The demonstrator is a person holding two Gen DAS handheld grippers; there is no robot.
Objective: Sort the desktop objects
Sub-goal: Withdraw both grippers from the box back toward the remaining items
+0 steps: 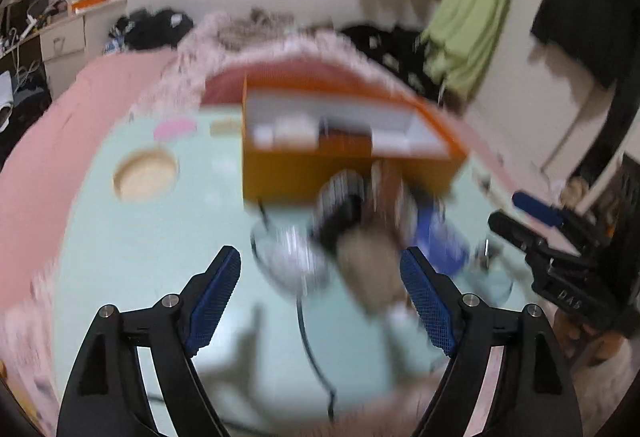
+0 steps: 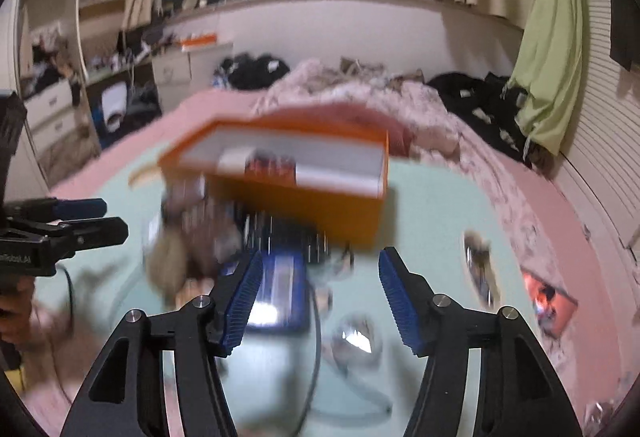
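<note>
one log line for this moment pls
left gripper open, empty | right gripper open, empty | orange box on green mat | clutter unsorted

An open orange box [image 1: 344, 173] with a white inside is seen on the pale green table [image 1: 140, 257], small items lying in it. Blurred objects are heaped before it, including a blue box [image 2: 280, 289] and a black cable [image 1: 308, 337].

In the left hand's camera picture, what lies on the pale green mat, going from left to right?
Round wooden dish → pink oval item → small tan item → orange box → the other gripper at the right edge. The blurred clutter before the box overlaps too much to order.
</note>
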